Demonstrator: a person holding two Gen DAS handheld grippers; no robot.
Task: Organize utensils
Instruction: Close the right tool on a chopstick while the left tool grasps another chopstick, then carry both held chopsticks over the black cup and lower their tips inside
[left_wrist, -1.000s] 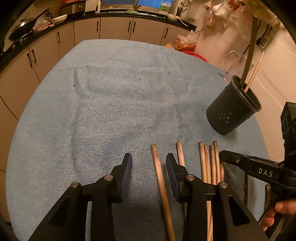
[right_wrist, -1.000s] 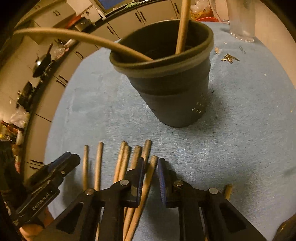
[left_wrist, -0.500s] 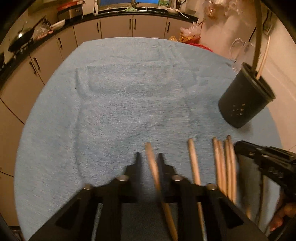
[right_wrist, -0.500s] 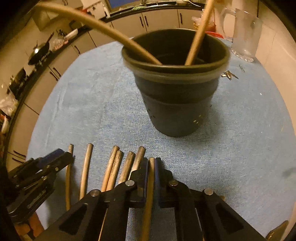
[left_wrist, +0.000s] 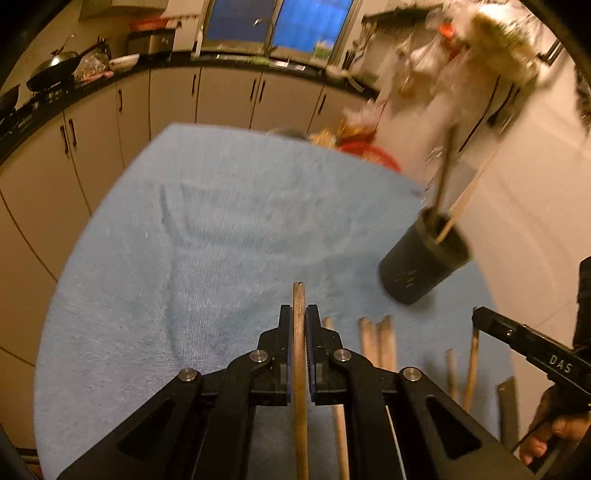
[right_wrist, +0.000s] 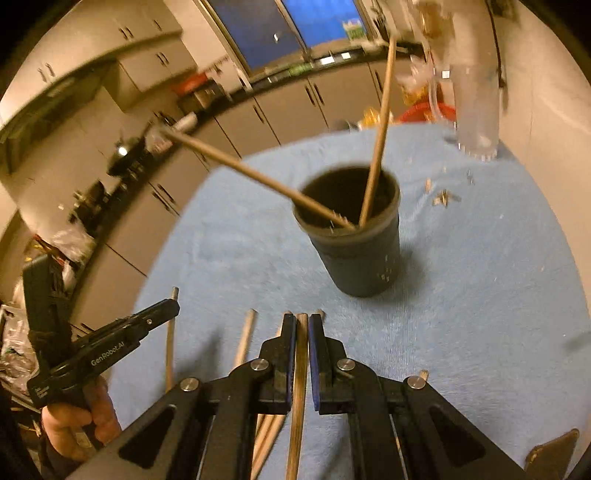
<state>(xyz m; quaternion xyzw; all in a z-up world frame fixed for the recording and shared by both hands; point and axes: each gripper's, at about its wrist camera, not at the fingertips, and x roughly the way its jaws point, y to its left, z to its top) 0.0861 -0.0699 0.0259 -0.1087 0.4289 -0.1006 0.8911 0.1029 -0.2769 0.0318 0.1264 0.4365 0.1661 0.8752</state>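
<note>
My left gripper (left_wrist: 297, 321) is shut on a wooden chopstick (left_wrist: 299, 369) and holds it lifted above the blue cloth. My right gripper (right_wrist: 302, 328) is shut on another wooden chopstick (right_wrist: 300, 373), also raised. A dark utensil cup (left_wrist: 421, 266) stands to the right in the left wrist view, and ahead in the right wrist view (right_wrist: 358, 251), with two sticks (right_wrist: 376, 147) leaning in it. Several loose chopsticks (left_wrist: 380, 343) lie on the cloth below the grippers, and they show in the right wrist view (right_wrist: 245, 336) too.
The blue towel (left_wrist: 207, 236) covers the round table. A glass jug (right_wrist: 476, 99) stands at the far right by the wall, with small debris (right_wrist: 443, 197) beside it. Kitchen cabinets (left_wrist: 166, 99) run behind the table. A dark flat object (right_wrist: 550, 454) lies at the right edge.
Both grippers closed on a chopstick each and lifted up and back from the cloth. The cup now looks farther away in both views.
</note>
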